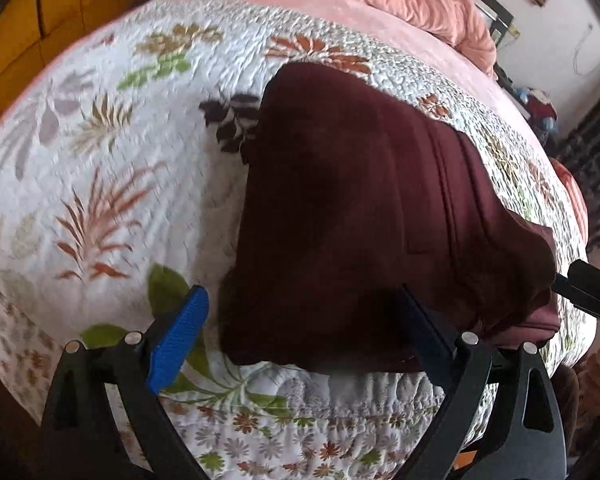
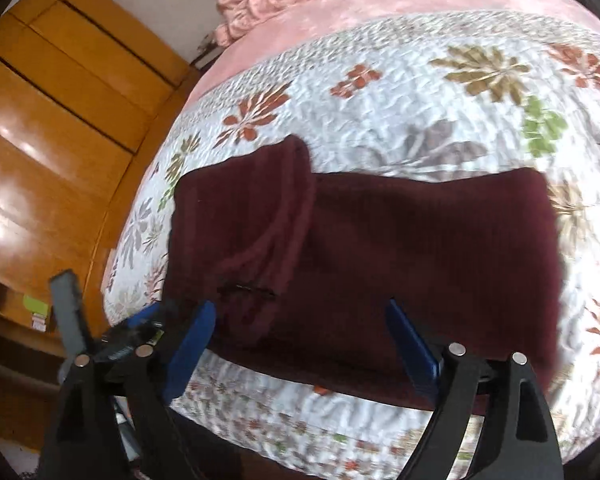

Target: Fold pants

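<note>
While the dark red pants [image 1: 372, 216] lie folded on the flowery quilt [image 1: 100, 160], both grippers hang just above the near edge with nothing in them.

Left gripper [image 1: 304, 328] has its blue fingers [image 1: 178, 336] spread wide, and so does the right gripper [image 2: 304, 344]. Neither one touches the cloth as far as I can tell. The pants already look folded into a thick block near the bed's edge, with one bumpy roll on its side. I think one more fold is left, or just a tidy-up. Next, both grippers need to go down, pinch the near edge, and lift it over evenly.
</note>
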Available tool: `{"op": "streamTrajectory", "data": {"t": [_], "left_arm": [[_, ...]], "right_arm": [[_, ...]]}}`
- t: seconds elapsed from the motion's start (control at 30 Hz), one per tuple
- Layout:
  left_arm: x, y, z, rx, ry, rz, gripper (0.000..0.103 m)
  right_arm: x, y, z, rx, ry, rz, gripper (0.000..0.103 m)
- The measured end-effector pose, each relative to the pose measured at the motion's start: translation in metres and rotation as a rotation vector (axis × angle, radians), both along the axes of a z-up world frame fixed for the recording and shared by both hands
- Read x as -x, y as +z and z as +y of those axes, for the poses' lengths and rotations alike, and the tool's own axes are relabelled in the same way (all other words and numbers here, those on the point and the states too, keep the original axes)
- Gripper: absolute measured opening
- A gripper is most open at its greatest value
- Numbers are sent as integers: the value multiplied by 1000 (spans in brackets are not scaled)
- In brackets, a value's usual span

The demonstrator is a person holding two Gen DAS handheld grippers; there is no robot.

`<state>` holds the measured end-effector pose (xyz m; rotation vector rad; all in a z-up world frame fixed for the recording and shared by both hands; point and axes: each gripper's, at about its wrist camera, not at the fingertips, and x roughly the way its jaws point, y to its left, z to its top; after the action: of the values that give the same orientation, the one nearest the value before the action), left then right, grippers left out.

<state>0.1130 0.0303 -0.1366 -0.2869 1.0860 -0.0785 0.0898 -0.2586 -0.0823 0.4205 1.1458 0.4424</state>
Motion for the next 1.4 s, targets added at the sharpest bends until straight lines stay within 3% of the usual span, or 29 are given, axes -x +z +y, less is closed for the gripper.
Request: {"op": "streamTrajectory", "data": {"t": [0.1,0.37,0.43,0.5,0.57,0.7,0.97,1.4], "left_arm": [[-4,-9,12,58,26,21,95],[0,-2,21,67,46,35,94],[2,-2,26,71,61,40,94],[5,-2,32,81,78,48,94],[7,-2,36,91,91,56,94],[9,-4,44,115,124,65,94],[11,4,50,148,172,60,94],[8,19,9,161,83,50,94]], "right_arm": [[-8,-4,14,-18,18,33,90],[-30,-34,36,-113,-2,183,92],[-34,-44,42,-101,-7,210,83],[-35,-52,47,-133,5,214,50],[-35,-57,49,-151,9,223,44],[-28,-39,54,-113,53,129,31],[-19,-1,45,-214,79,70,28],[1,47,-41,-176,-2,-32,28]]}}
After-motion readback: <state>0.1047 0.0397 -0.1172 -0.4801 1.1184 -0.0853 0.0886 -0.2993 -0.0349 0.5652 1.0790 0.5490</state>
